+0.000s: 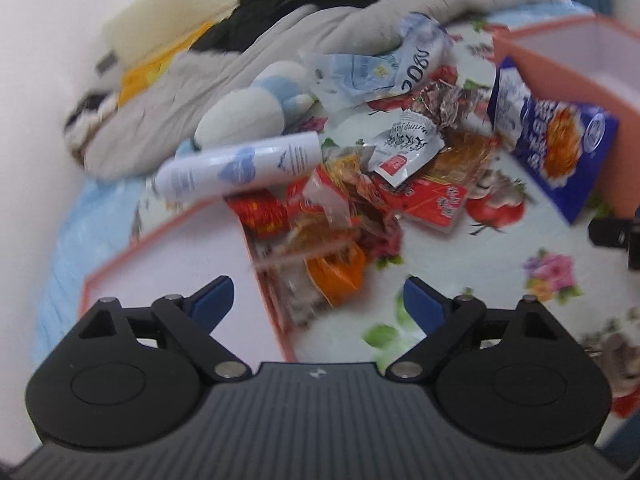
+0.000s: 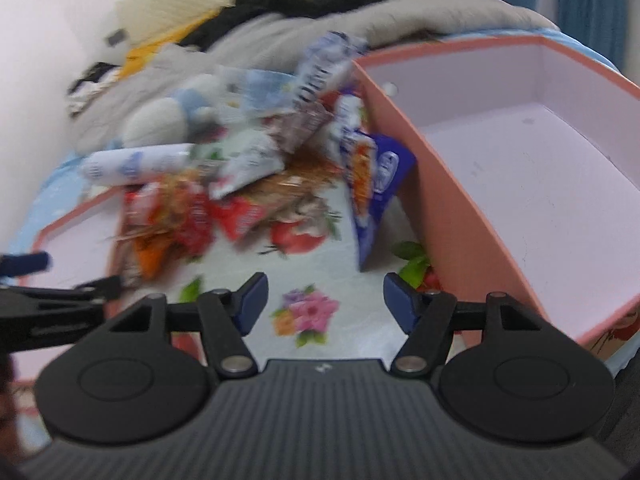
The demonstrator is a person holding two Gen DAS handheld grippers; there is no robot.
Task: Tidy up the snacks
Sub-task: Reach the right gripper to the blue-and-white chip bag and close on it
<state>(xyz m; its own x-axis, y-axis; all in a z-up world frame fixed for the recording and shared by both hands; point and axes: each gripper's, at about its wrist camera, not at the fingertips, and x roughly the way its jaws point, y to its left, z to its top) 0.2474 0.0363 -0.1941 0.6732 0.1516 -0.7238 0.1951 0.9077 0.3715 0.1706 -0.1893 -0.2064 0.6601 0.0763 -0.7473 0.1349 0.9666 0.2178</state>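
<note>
I hold two claws above the bed (image 1: 460, 248), both pointing down at the snack pile (image 1: 360, 184). My left claw (image 1: 318, 300) is wide open and holds nothing; my right claw (image 2: 325, 300) is open a little less, and it is empty too. No pad touches anything yet.

The snacks lie in a heap in the middle of the bed, between two pink boxes. Some red and orange packets (image 1: 316, 232) hang over the edge of the left box (image 1: 168, 264). A blue bag (image 2: 376, 184) leans against the wall of the right box (image 2: 436, 216), which is empty inside. A white bottle (image 1: 240, 168) lies at the far corner of the left box, touching the heap.

I think the step now is to reach and take the first snacks. To do it well, I should choose one packet for each claw, not the whole heap. The blue bag is the easy one for my right claw, because it stands almost free. The packets are thin and slippery, so I should close on a flat edge, slowly, and lift straight up so that the neighbours do not slide away.
</note>
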